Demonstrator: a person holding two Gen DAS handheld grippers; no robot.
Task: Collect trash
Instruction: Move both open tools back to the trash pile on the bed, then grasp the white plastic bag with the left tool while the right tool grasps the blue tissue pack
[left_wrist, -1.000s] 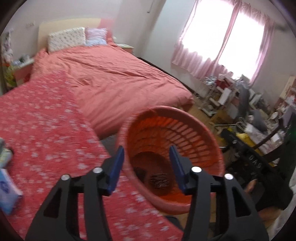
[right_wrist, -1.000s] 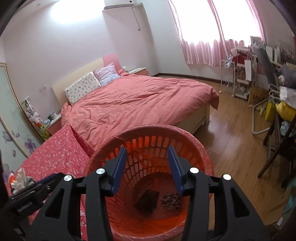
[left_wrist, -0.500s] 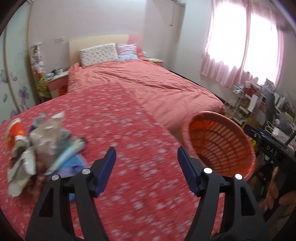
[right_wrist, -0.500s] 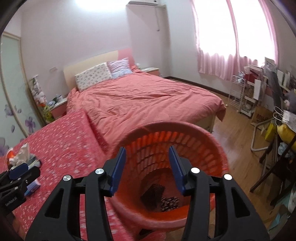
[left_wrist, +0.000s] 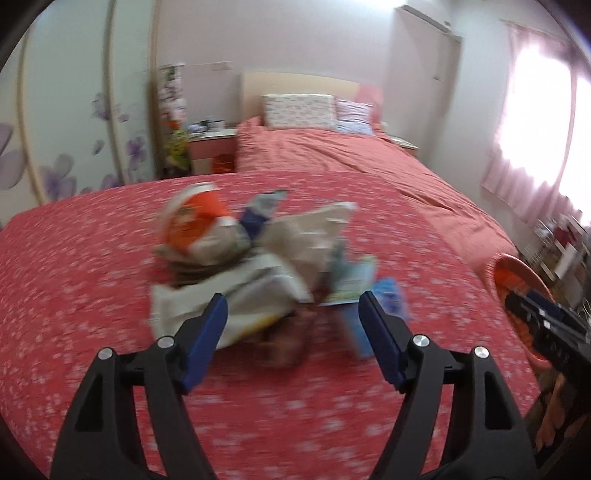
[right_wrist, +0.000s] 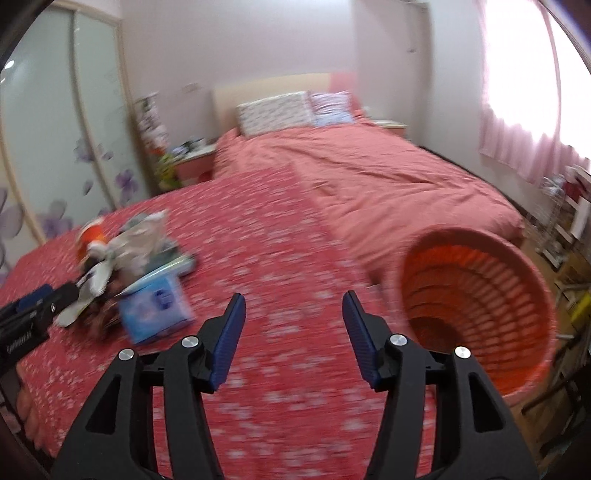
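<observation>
A wide bed under a salmon-pink quilt (right_wrist: 388, 184) fills the far room; nearer lies a red cloth-covered surface speckled with white flowers (left_wrist: 92, 277); off its right edge stands a round orange plastic lattice basket (right_wrist: 476, 306), empty as far as its blurred inside shows; on the cloth sits a blurred heap of crumpled wrappers and packets (left_wrist: 255, 266), with a light-blue packet (right_wrist: 157, 308) at its near right side; the left gripper (left_wrist: 291, 325) hovers just before the heap, fingers spread and holding nothing; the right gripper (right_wrist: 293, 325) hangs between heap and basket, fingers likewise released.
</observation>
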